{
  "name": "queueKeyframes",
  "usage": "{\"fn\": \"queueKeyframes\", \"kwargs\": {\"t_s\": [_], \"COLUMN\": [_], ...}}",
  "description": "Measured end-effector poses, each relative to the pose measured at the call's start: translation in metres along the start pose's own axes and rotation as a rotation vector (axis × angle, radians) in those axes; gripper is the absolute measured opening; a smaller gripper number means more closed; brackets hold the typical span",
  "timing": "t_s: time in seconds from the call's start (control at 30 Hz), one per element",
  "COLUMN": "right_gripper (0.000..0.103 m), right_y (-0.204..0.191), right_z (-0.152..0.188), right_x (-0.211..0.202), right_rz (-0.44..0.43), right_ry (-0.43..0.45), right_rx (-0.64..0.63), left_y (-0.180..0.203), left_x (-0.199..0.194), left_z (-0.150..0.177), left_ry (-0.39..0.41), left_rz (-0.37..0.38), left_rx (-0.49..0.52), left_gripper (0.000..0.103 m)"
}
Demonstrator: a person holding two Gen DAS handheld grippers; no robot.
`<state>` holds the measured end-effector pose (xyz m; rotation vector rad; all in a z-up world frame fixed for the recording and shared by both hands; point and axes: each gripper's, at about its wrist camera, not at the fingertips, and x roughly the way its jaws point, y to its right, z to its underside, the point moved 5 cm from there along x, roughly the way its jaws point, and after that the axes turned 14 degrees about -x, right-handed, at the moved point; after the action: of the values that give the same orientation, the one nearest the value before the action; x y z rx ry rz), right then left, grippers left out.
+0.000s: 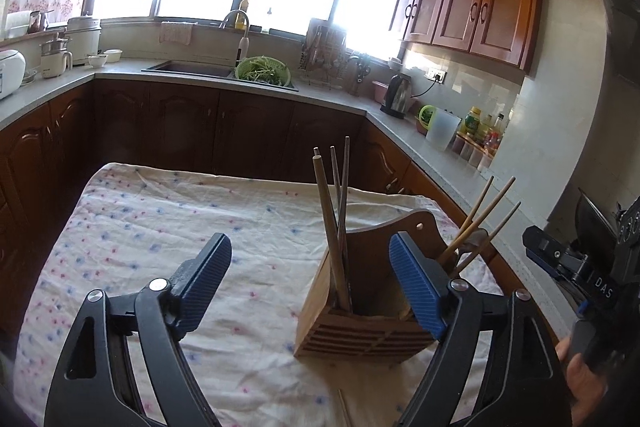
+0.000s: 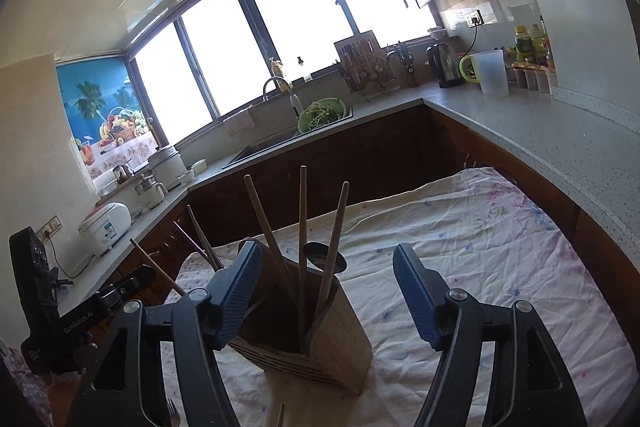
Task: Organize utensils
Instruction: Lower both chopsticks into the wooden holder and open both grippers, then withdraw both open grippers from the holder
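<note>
A wooden utensil holder point(image 1: 368, 311) stands on the floral cloth point(image 1: 160, 227); it also shows in the right wrist view point(image 2: 320, 343). Several chopsticks point(image 1: 334, 219) stand in its left compartment, more chopsticks point(image 1: 480, 223) lean in its right one. In the right wrist view chopsticks point(image 2: 303, 239) and a dark spoon point(image 2: 324, 259) stand in it. My left gripper point(image 1: 310, 283) is open and empty, its right pad in front of the holder. My right gripper point(image 2: 328, 295) is open and empty, the holder between its fingers. A chopstick tip point(image 1: 344, 407) and a fork point(image 2: 172, 409) lie near the front edge.
The clothed table point(image 2: 480, 235) sits inside a U-shaped kitchen counter point(image 2: 540, 131) with sink point(image 1: 188, 69), green colander, kettle, jug and bottles. The other hand-held gripper point(image 1: 580, 267) is at the far right of the left wrist view.
</note>
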<state>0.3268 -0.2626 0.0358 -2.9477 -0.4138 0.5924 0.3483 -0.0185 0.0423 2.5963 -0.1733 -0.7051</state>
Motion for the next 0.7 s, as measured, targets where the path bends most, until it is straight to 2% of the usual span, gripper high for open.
{"fn": "queueKeyframes", "kwargs": {"t_s": [0.13,0.23,0.4,0.7], "right_gripper": [0.091,0.095,0.098,0.099], "right_y": [-0.005,-0.010,-0.022,-0.039], "right_z": [0.003,0.005,0.013,0.047], "right_x": [-0.009,-0.019,-0.039,-0.077], "right_rz": [-0.022,-0.034,-0.043,-0.062], "right_ry": [0.009,0.016,0.027,0.006], "right_rx": [-0.002,-0.009,-0.029,-0.050], "left_y": [-0.007,-0.012,-0.024,-0.034], "left_x": [-0.010,-0.021,-0.046,-0.096], "left_z": [0.007,0.014,0.028,0.060], "left_ry": [-0.001,0.001,0.009,0.032], "left_rz": [-0.021,-0.036,-0.046,-0.044], "left_rx": [-0.002,-0.010,-0.053,-0.087], "left_gripper": [0.095,0.096,0.097,0.098]}}
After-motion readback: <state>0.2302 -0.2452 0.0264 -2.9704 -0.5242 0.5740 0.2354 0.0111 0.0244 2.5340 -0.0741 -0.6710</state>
